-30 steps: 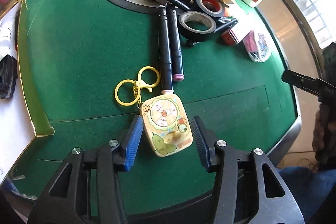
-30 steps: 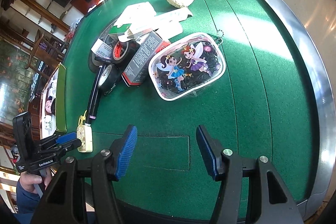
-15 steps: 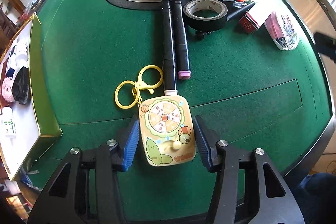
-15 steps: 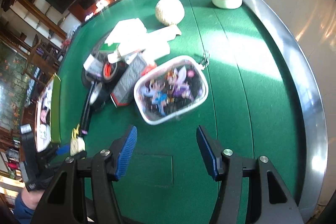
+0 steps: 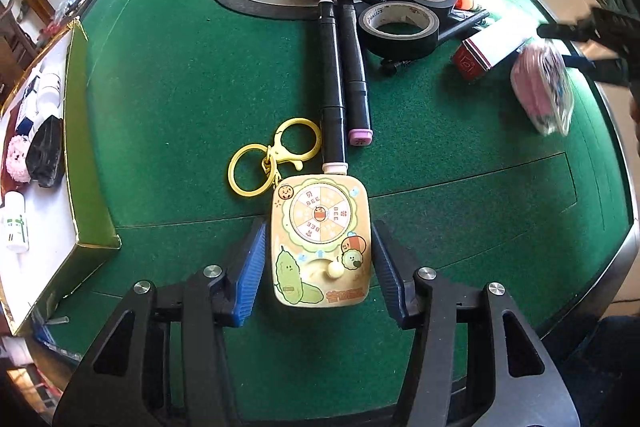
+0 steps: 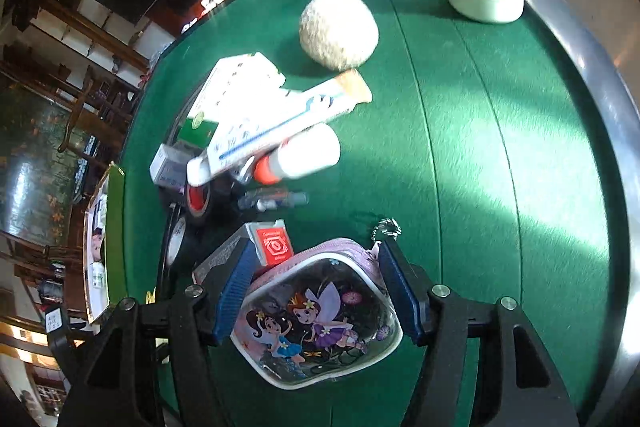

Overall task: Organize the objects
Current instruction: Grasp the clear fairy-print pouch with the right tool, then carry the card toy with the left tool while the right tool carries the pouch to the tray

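The right tongs have closed in on the fairy pouch: a second ago it lay well ahead of them on the green surface, now it sits between the blue pads, which stand just beside its two ends. The jaws are opening as they arrive, and the pouch shows no squeeze, so nothing is gripped yet. A red-ended box touches the pouch's far left corner, close to the left pad.

The left tongs have shifted little. The keychain toy lies flat between their pads with a thin gap on each side; these jaws are opening too, so the toy is straddled, not pinched. Its yellow rings trail toward the markers, and one marker tip touches the toy's top edge.

Both hands look set for a pick-up. The open box at the surface's left edge, already holding small items, seems the likely destination. The pouch is soft and may buckle when squeezed.
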